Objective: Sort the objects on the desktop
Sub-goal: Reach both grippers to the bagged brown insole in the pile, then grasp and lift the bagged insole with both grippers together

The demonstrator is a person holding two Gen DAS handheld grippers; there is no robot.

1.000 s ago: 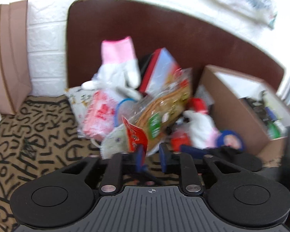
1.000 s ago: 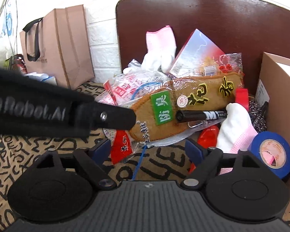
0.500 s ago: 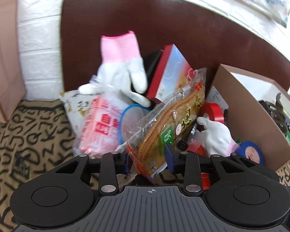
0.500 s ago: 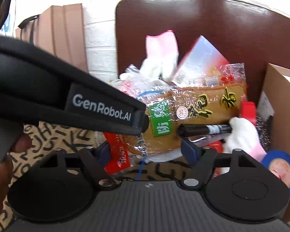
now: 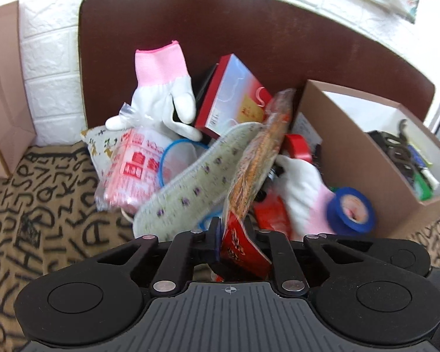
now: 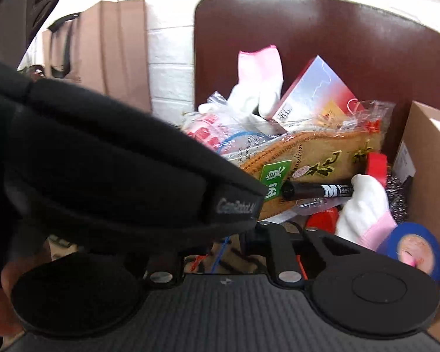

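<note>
Both grippers close as the packaged insole pair gets picked out of the heap.

Left wrist view: the left gripper (image 5: 233,231) has just been closing, and its jaws now pinch the red end of the insole packet (image 5: 258,176), which a second ago lay loose on the pile; the packet stands tilted on edge, clear wrap crinkled, a brown woven insole and a pale flowered one showing, between the pink noodle bag (image 5: 132,170) and the white glove (image 5: 302,187), with the cardboard box (image 5: 352,158) to its right, so the lift can start. Right wrist view: the right gripper (image 6: 237,243) has also just narrowed; the left tool hides what, if anything, it grips. The packet lies across the heap, a black marker (image 6: 316,190) resting against it.
</note>
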